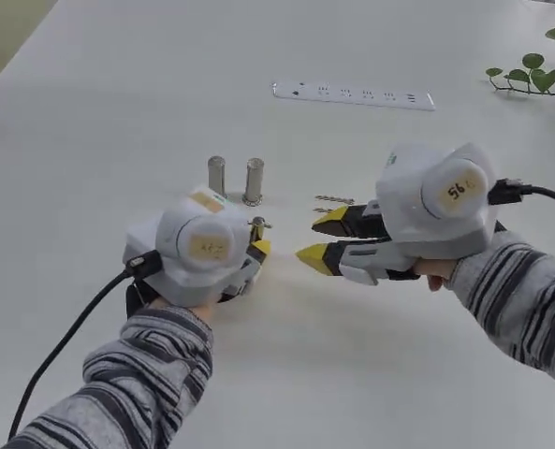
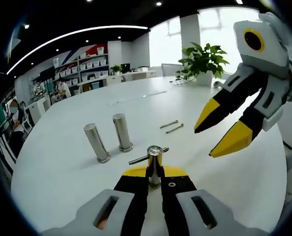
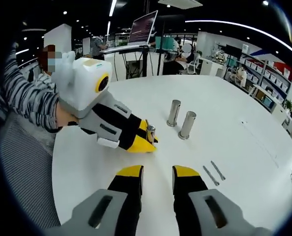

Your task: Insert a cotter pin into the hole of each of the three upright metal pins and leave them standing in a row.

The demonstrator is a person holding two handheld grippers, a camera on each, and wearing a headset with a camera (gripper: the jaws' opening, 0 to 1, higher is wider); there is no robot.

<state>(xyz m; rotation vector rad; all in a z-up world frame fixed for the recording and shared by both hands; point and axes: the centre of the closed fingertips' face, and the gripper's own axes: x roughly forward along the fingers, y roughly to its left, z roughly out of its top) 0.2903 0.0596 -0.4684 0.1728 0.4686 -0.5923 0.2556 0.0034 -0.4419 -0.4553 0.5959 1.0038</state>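
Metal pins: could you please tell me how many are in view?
3 metal pins. Two stand free, side by side; the third is upright in the left gripper, with a cotter pin through its hole.

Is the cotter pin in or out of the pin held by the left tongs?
In: the cotter pin crosses the head of the held metal pin, sticking out both sides.

Your white surface [image 1: 165, 75] is broad and bare-topped toward the far side. A white power strip [image 1: 354, 94] lies far on it, with a leafy vine [image 1: 534, 75] at far right. Around you is an open office with bright windows [image 2: 168, 44], a potted plant [image 2: 203, 61], storage shelves [image 2: 89, 68], a curved ceiling light strip [image 2: 77, 33] on a dark ceiling, and a desk monitor [image 3: 142, 28].
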